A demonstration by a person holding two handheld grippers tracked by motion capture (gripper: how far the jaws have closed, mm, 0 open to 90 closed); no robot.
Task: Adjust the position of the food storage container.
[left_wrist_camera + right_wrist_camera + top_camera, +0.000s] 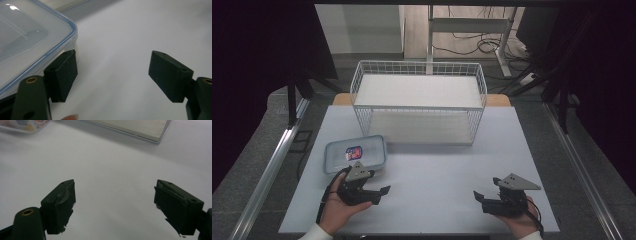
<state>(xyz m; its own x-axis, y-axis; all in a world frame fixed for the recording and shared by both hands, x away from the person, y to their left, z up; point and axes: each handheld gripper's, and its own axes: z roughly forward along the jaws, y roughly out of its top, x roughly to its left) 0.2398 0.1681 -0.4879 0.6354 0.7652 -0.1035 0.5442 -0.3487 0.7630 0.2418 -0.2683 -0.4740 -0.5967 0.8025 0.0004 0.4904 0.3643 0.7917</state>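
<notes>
A: How stands the left gripper [379, 194]?

B: Its jaws are spread wide and grasp nothing. One matte black pad [63, 75] is just beside the corner of the plastic food container [355, 153]; I cannot tell if it touches. I judge the hand waits there to take the box.

A: And the right gripper [479, 198]?

B: Also released, over the bare table [442, 165], well apart from the box. Its pads [60, 206] look worn and frayed.

A: The box itself?

B: Clear, rounded corners, blue seal in the lid, a coloured label inside. It sits at the table's left, before the white wire basket [418, 100].
</notes>
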